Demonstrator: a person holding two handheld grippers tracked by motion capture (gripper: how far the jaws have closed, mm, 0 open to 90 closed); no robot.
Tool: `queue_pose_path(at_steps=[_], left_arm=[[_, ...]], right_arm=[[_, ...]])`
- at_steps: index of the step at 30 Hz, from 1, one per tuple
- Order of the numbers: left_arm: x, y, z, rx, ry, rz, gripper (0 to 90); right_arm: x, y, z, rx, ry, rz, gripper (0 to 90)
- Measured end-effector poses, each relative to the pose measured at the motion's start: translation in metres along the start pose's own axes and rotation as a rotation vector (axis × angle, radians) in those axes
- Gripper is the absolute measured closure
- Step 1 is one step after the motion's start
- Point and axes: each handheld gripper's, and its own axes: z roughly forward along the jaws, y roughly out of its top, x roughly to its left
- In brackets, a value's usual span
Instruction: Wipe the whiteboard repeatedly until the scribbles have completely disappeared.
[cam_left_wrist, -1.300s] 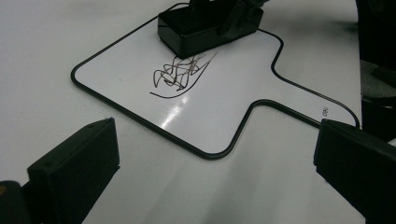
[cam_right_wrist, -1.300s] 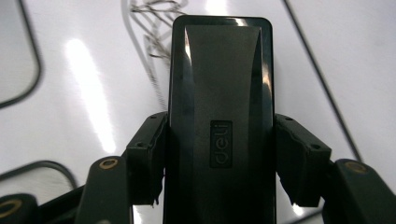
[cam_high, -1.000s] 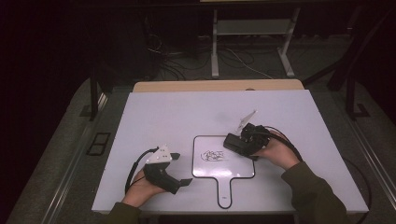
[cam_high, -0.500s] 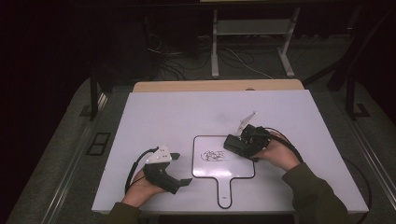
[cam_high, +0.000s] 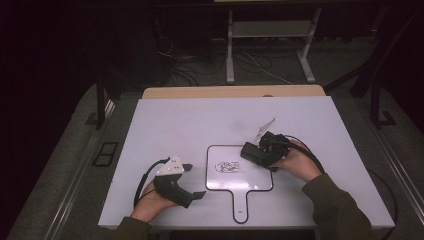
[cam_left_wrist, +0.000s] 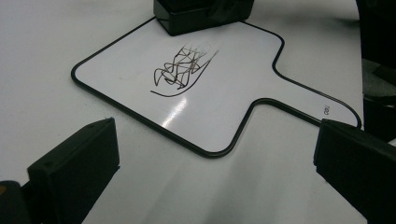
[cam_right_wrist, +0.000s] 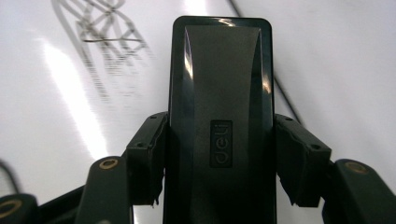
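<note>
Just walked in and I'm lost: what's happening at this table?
A person works at a white table with a gripper in each hand. The right gripper is clamped on a black rectangular whiteboard eraser, which rests on the right edge of a small paddle-shaped whiteboard with a black rim, beside a black scribble. Part of the scribble looks smeared. The left gripper sits open, holding nothing, on the table left of the board.

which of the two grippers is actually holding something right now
The right gripper: its jaws are clamped on the black eraser at the whiteboard's edge. The left gripper sits open, nothing between its jaws.
</note>
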Motion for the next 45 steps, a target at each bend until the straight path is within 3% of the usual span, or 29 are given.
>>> queue_pose_path(at_steps=[2,6,19,22,34,45], left_arm=[[0.000,0.000,0.000,0.000,0.001,0.000,0.0],[0.000,0.000,0.000,0.000,0.000,-0.001,0.0],[0.000,0.000,0.000,0.000,-0.001,-0.002,0.0],[0.000,0.000,0.000,-0.001,-0.001,-0.002,0.0],[0.000,0.000,0.001,0.001,-0.001,-0.006,0.0],[-0.001,0.000,0.001,-0.005,-0.002,-0.013,0.0]], right_arm=[[-0.004,0.000,0.000,0.003,-0.023,0.008,38.7],[-0.003,-0.001,0.000,0.003,-0.019,0.001,38.7],[0.031,0.009,0.002,0.009,0.034,-0.109,38.7],[0.036,0.012,0.003,0.008,0.046,-0.114,38.7],[0.018,0.027,0.012,0.008,0.007,-0.091,38.7],[0.033,0.048,0.020,0.009,0.034,-0.146,38.7]])
